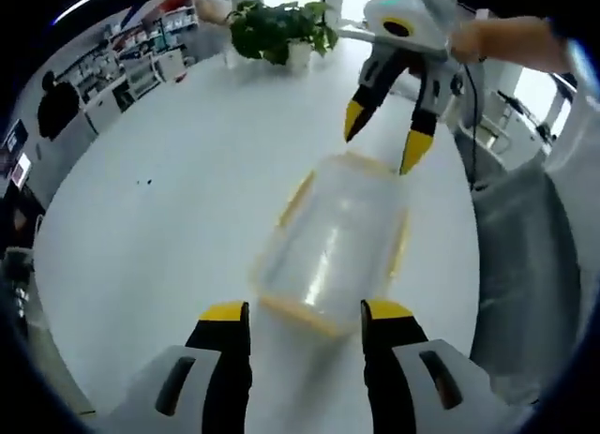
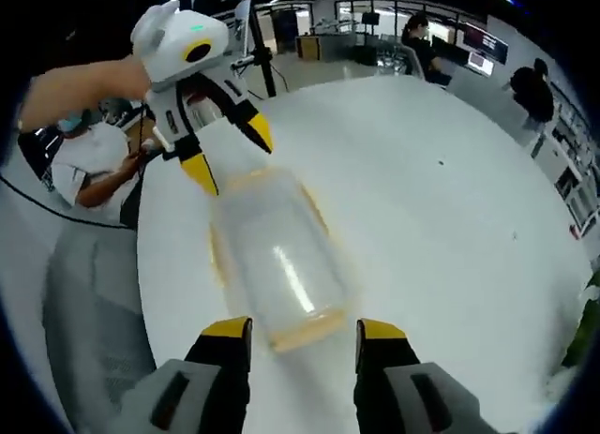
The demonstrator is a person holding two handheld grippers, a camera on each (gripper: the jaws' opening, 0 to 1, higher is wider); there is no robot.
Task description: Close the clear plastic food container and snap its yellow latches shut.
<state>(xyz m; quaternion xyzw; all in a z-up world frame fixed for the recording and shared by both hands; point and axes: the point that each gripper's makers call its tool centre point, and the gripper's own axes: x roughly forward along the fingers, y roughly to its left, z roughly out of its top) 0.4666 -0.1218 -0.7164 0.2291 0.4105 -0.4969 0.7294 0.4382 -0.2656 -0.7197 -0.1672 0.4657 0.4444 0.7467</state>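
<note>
A clear plastic food container (image 1: 335, 246) with yellow edging lies on the white table (image 1: 169, 190), blurred by motion. My left gripper (image 1: 305, 312) stands open at its near end, jaws either side of the yellow rim. At the far end my right gripper (image 1: 382, 142) hangs open, its yellow tips just above the container's edge. In the right gripper view the container (image 2: 277, 265) lies lengthwise between my right gripper (image 2: 302, 329), open at the near end, and the left gripper (image 2: 234, 153), open at the far end. I cannot tell how the latches stand.
A potted plant (image 1: 281, 31) stands at the table's far side. A grey chair (image 1: 525, 265) sits at the table's edge on the right. Seated people (image 2: 89, 172) and desks surround the table. The wide tabletop (image 2: 450, 218) stretches to one side.
</note>
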